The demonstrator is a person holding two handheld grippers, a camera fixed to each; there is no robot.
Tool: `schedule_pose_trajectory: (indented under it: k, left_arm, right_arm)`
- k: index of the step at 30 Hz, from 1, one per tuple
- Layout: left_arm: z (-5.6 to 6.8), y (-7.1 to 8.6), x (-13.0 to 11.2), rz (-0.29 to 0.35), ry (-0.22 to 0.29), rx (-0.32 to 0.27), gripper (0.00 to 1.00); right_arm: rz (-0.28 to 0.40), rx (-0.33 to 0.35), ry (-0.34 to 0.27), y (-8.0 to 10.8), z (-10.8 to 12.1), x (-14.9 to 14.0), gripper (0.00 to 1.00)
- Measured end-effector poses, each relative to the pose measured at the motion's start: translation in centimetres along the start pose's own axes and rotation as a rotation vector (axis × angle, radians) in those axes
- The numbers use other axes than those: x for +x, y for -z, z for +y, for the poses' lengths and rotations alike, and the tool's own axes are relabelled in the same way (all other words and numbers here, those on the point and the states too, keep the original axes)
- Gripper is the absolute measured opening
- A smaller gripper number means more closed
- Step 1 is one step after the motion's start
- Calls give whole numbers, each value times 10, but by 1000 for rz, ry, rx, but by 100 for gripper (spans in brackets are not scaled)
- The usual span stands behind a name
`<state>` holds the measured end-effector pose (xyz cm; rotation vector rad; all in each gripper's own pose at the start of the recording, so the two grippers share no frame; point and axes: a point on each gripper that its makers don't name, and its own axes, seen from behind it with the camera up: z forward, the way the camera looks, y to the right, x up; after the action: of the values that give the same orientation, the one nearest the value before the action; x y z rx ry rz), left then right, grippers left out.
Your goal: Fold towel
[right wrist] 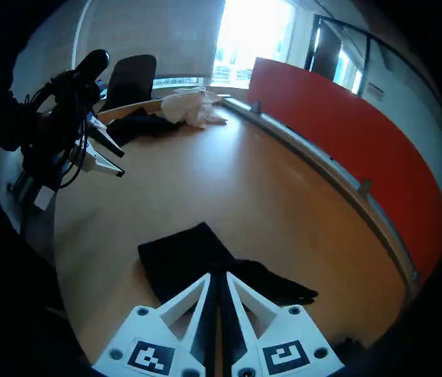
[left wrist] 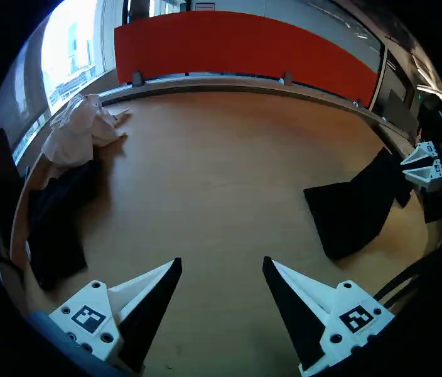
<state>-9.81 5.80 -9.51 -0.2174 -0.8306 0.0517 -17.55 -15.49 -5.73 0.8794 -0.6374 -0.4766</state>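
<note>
A black towel (left wrist: pixel 346 213) lies on the wooden table (left wrist: pixel 221 169), its far corner lifted toward my right gripper (left wrist: pixel 405 169). In the right gripper view the same towel (right wrist: pixel 180 257) spreads out just ahead of my right gripper (right wrist: pixel 218 276), whose fingers are closed together on its near edge. My left gripper (left wrist: pixel 221 264) is open above bare wood, well to the left of the towel, with nothing between its fingers. It also appears far off as the left gripper (right wrist: pixel 109 156), held by a hand.
A crumpled white cloth (left wrist: pixel 80 129) and a dark cloth (left wrist: pixel 58 213) sit at the table's left end, near a black chair (right wrist: pixel 130 78). An orange divider panel (left wrist: pixel 240 47) runs along the far edge. Windows lie beyond.
</note>
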Motion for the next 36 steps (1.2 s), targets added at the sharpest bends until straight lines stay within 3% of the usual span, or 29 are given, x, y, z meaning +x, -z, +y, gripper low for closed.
schedule_pose_trajectory:
  k: [17,21,25,26,29,36]
  left_arm:
    - [-14,11,-2,15,28,15,95]
    - [-19,12,-5,12,31,22,96]
    - [-21,12,-7,9,32,25,95]
    - [-21,12,-7,8,32,26,95]
    - [-21,11,-6,7,29,25,96]
    - [-18,9,-4,9,22,21,96]
  right_arm:
    - [-15,123,0,-50,-53,5,4]
    - [-33,144,0,-56,-61,-1,18]
    - [-43,158,-19,-56,-63,-6,65]
    - [-45,158,-26,-55,-63,-7,70]
    - [-53,151,-45,-53,-59,-11,77]
    - [-63,131,-70,-49,-55,-20,77]
